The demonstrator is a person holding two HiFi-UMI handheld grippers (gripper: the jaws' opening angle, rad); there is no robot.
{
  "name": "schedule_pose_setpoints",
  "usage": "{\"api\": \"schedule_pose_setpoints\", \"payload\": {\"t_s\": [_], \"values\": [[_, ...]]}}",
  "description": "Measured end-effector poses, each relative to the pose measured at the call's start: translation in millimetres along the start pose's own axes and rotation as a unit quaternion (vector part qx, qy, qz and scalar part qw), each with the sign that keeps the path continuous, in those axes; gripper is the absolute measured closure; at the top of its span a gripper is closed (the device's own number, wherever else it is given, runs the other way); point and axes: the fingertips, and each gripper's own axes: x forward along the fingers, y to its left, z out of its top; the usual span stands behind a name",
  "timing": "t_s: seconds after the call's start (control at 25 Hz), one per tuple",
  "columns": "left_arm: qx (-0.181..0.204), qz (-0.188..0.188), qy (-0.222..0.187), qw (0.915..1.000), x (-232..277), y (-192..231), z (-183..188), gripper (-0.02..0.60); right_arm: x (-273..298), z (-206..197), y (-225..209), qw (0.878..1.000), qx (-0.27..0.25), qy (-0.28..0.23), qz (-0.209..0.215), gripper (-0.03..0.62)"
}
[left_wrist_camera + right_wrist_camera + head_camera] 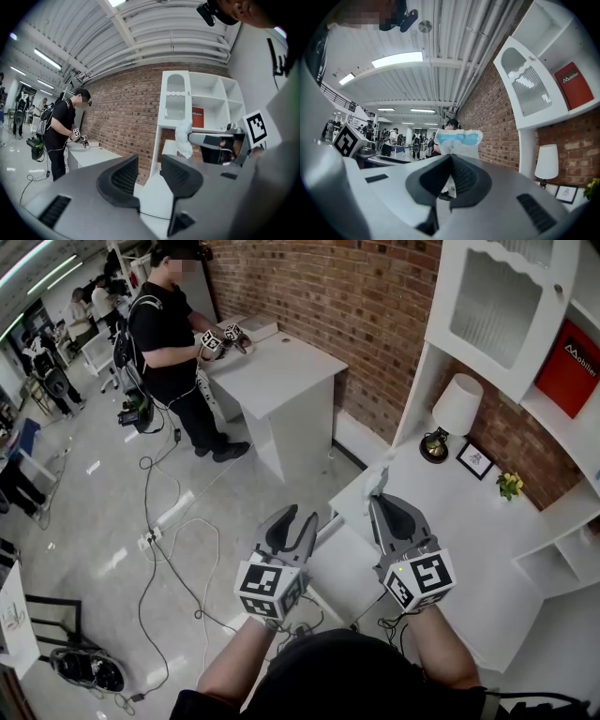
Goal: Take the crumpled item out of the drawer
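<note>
My right gripper (379,499) is shut on the crumpled item (380,480), a white wad held up over the near corner of the white desk (459,521). In the right gripper view the crumpled item (458,142) shows a blue print and sticks up past the closed fingertips of my right gripper (451,157). My left gripper (292,519) stands open and empty beside it, over the pulled-out white drawer (342,563). The left gripper view shows my left gripper (149,164) with jaws apart and, to the right, the crumpled item (183,138) at the right gripper's tip.
On the desk stand a white lamp (456,413), a small picture frame (475,460) and yellow flowers (510,485). A white wall cabinet (506,306) with a red box (568,357) hangs above. A person (169,343) works at another white table (281,371). Cables (178,540) trail over the floor.
</note>
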Motion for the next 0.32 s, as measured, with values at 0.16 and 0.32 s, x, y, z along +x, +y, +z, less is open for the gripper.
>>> {"api": "schedule_pose_setpoints", "payload": {"t_s": [0.16,0.32], "values": [[-0.001,0.000,-0.003,1.0000,-0.2,-0.3,0.8,0.433,-0.5,-1.3,-0.3,1.000,-0.001,0.001,0.000,0.591],[-0.002,-0.002,-0.001,1.0000,-5.1,-1.7,0.4,0.433,-2.8,-0.9,4.1,1.000,-0.001,0.001,-0.001,0.591]]}}
